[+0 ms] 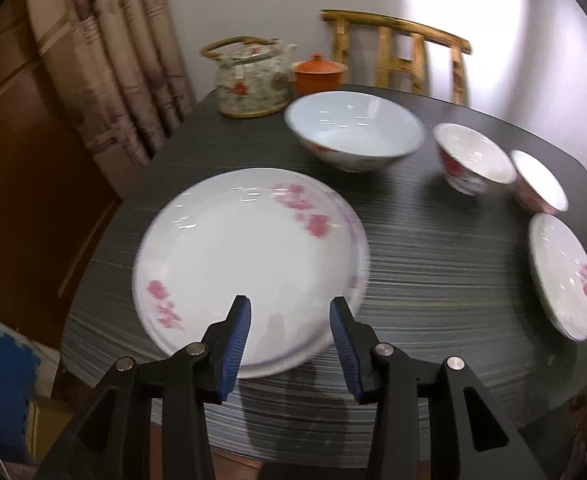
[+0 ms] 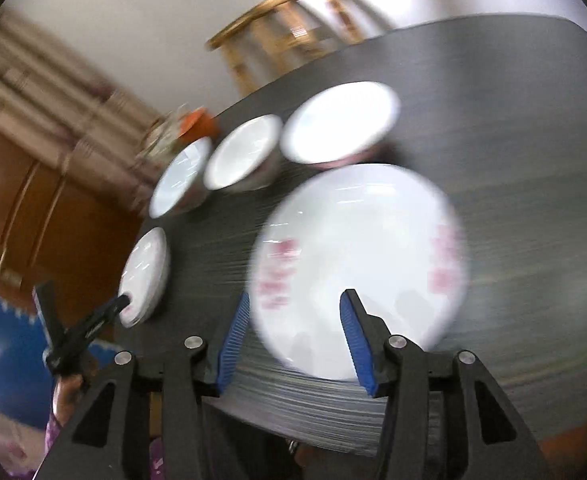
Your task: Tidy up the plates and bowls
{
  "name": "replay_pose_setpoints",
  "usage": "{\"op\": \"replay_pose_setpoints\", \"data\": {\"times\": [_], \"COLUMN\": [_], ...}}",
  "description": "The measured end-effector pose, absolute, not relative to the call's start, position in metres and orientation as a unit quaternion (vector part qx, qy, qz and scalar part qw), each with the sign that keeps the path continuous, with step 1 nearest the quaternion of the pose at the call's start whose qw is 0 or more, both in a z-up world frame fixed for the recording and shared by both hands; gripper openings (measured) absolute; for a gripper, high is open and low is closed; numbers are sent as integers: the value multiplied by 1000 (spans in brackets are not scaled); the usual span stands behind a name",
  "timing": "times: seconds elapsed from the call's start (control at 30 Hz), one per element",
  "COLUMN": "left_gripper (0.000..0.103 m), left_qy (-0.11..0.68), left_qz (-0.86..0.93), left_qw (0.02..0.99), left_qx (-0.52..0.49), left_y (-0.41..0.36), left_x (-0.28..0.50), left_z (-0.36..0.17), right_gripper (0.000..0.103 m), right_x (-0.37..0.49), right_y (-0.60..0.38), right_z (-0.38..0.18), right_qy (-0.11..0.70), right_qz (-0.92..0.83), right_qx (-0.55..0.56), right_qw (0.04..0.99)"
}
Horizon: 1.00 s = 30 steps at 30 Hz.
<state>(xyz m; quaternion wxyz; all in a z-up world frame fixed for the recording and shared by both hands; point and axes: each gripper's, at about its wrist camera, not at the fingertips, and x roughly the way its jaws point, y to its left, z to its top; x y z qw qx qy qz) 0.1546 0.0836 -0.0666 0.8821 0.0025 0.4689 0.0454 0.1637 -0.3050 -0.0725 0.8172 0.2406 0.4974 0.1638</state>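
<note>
Landmark big bowl [image 1: 353,132] on table [image 1: 433,280] | stacked plates [image 1: 245,264] in front | teapot [image 1: 251,78], lidded cup [image 1: 319,74] behind-left | two small bowls [image 1: 473,160] right | small plate [image 1: 561,276] front-right | chair [image 1: 401,52] behind

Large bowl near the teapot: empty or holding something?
Empty. The large bowl shows a bare pale interior with only light reflections; it stands upright on the table.

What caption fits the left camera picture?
Open left gripper over a flowered plate, bowls behind on dark table.

Glass teapot [image 1: 251,76], orange lidded cup [image 1: 318,73], wooden chair [image 1: 401,52]
</note>
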Motion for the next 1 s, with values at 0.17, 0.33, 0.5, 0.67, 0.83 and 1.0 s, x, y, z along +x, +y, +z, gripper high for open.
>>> {"op": "replay_pose_setpoints", "data": {"times": [0.17,0.33,0.5,0.67,0.83,1.0], "left_gripper": [42,42,42,42,42,42], "left_qy": [467,500,525,543,558,572], "left_qz": [-14,-94,-143,-169,-172,-182], "left_qw": [884,860,834,815,801,790], "left_qx": [9,-46,-88,-111,-132,-126], "left_y": [45,2,-34,-61,-73,-83], "left_x": [156,173,195,217,230,233], "left_z": [-62,-72,-83,-92,-104,-115], "right_gripper": [46,46,46,46,44,39], "right_x": [157,161,172,184,192,202], "right_y": [-340,-352,-362,-366,-366,-365], "right_z": [-91,-108,-118,-126,-129,-131], "right_qy": [501,502,503,507,507,508], "right_qz": [116,109,107,114,130,143], "right_qx": [238,241,250,258,263,269], "right_qw": [824,823,821,815,810,805]}}
